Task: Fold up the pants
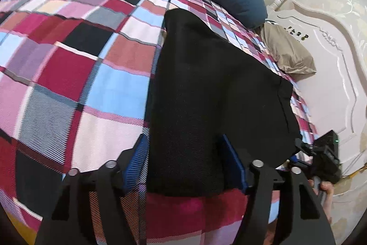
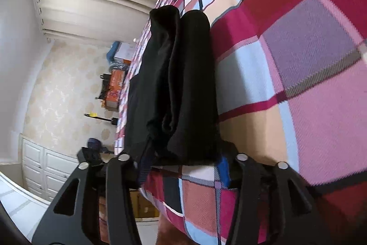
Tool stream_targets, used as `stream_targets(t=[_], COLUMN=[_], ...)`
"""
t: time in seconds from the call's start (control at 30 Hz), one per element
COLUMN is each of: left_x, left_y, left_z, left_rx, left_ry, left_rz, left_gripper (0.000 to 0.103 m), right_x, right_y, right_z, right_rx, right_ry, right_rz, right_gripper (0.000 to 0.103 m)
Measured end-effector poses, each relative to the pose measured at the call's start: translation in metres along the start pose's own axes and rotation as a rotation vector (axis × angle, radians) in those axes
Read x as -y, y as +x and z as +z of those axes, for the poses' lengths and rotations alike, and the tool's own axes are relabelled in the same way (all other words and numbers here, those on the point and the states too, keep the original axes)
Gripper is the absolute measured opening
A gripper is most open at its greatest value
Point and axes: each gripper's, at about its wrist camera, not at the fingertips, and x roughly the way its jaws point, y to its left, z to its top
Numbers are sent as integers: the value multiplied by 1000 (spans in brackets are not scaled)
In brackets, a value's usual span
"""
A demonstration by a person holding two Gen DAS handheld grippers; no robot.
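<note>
On the checked bedspread (image 1: pixel 68 75), both claws (image 1: pixel 183 162) (image 2: pixel 183 164) gape around folded black pants (image 1: pixel 206 95).

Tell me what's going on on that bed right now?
A person is folding black pants on a checked bedspread, a handheld gripper in each hand. The pants lie folded into a long bundle. The left gripper and right gripper each straddle the near end, blue pads either side of the cloth, apparently not pinching it.
</note>
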Motion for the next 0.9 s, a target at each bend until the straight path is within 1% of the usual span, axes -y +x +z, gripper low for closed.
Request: stream_targets(t=[0.03, 0.1, 0.17, 0.23, 0.27, 0.3, 0.37, 0.47, 0.73, 0.9], left_x=[2, 6, 10, 17, 21, 25, 34, 46, 71, 84], left_y=[-2, -9, -15, -22, -25, -28, -32, -35, -40, -42], left_z=[-1, -5, -10, -16, -20, -24, -31, -42, -64, -77], left_rx=[9, 32, 49, 78, 93, 108, 126, 137, 178, 196], left_ry=[10, 32, 45, 69, 85, 104, 137, 173, 209, 241], left_rz=[19, 66, 108, 160, 188, 217, 259, 318, 398, 447], left_gripper=[73, 76, 78, 81, 82, 82, 83, 84, 85, 85], right_x=[-2, -8, -18, -27, -32, -40, -51, -64, -83, -95], right_y=[-3, -9, -16, -18, -18, -17, -13, -5, 7, 13], right_z=[-2, -8, -17, -25, -30, -37, -50, -68, -102, -116], right_rx=[8, 31, 70, 85, 91, 104, 117, 139, 173, 178], right_ry=[-6, -28, -61, -96, -120, -155, -221, -298, -439, -484], right_rz=[-23, -81, -179, -267, -312, -383, -485, -586, -680, -683], right_gripper=[56, 69, 77, 82, 86, 88, 89, 90, 92, 92])
